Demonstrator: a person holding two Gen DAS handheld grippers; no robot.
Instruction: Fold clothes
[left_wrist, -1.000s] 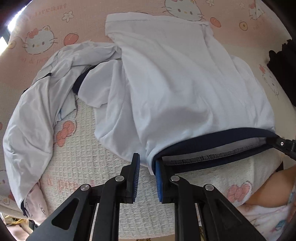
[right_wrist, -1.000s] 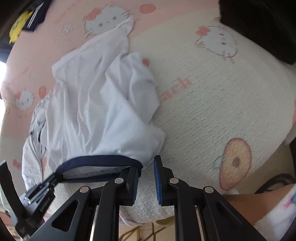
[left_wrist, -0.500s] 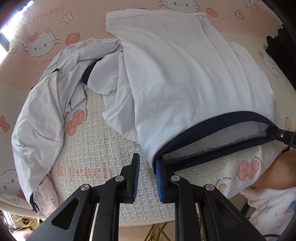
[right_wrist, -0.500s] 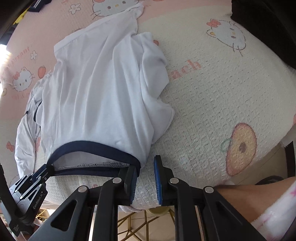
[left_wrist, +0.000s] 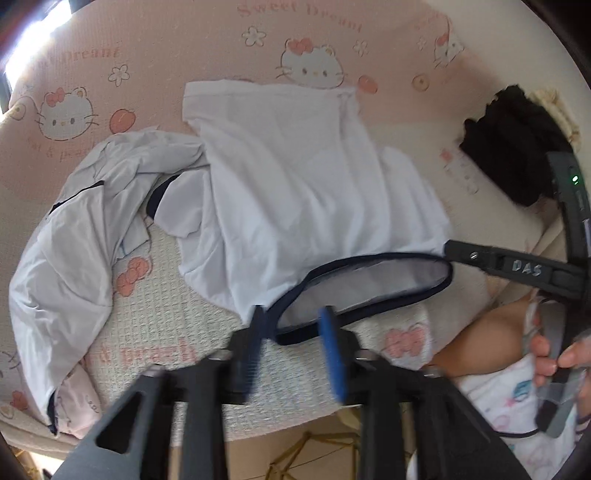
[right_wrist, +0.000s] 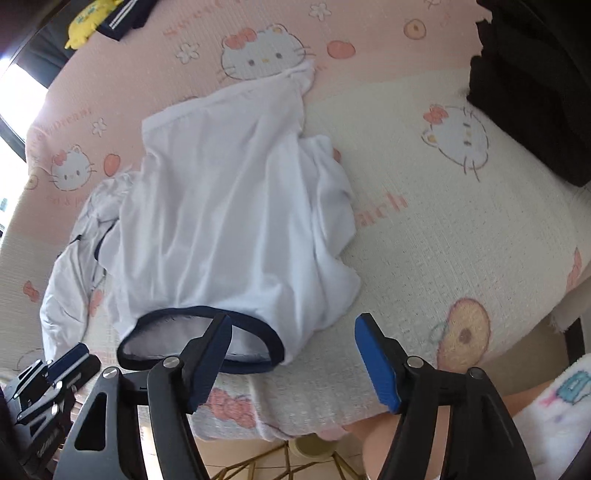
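I have both grippers released above the near edge of the bed. In the left wrist view my left gripper (left_wrist: 295, 332) sits at the bottom centre with its blue pads apart; its jaws have just been opening, and the navy-trimmed hem (left_wrist: 369, 291) of the white shirt (left_wrist: 295, 177) shows between the fingers, lying on the cover with neither pad pressing on it. The shirt spreads from the hem at lower centre up to its far end near the top centre of the frame. To the left of it a second pale garment (left_wrist: 70, 251) lies crumpled in a long heap, reaching down to the lower left. Both rest on a Hello Kitty bed cover (left_wrist: 147, 55), pink at the top and cream waffle weave lower down. A black garment (left_wrist: 513, 147) sits at the upper right. My right gripper (left_wrist: 509, 264) comes in from the right edge, its tip just beside the right end of the hem, and the hand (left_wrist: 554, 358) holding it shows at the lower right. In the right wrist view the right gripper (right_wrist: 295, 354) stands wide at the bottom, jaws also just opened, its left finger in front of the hem (right_wrist: 199, 314) and the right finger over bare cover. The left gripper (right_wrist: 62, 363) shows at the lower left.
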